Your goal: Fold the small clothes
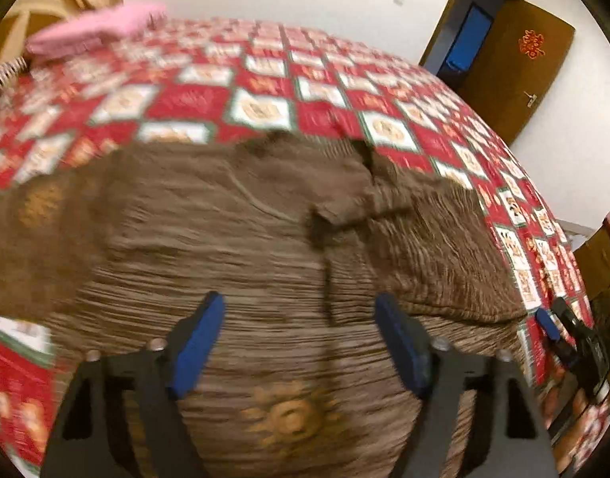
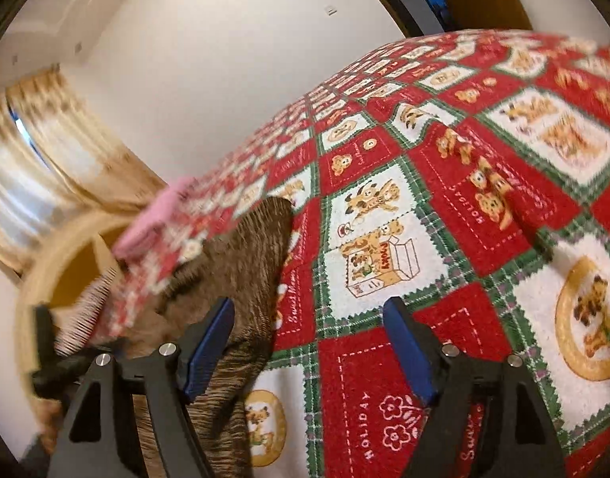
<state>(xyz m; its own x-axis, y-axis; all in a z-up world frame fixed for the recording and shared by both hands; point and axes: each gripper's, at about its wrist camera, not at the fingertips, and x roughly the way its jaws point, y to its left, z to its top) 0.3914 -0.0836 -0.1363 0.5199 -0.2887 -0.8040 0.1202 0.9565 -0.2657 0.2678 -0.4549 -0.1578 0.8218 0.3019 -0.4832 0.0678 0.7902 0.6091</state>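
Note:
A small brown ribbed garment (image 1: 233,239) with an orange sun print lies spread on the bed, its sleeve part folded over near the middle. My left gripper (image 1: 300,300) hovers over it, open, with nothing pressed between the blue pads. In the right wrist view my right gripper (image 2: 311,302) is open over the bare blanket, and the brown garment's edge (image 2: 249,263) lies under and beside its left finger. One blue-padded finger (image 1: 547,323) of the right gripper shows at the garment's right edge in the left wrist view.
A red, white and green bear-print blanket (image 2: 444,207) covers the bed. A folded pink cloth (image 1: 102,26) lies at its far left corner, near beige curtains (image 2: 66,159). A brown door (image 1: 516,63) stands open beyond the bed's right side.

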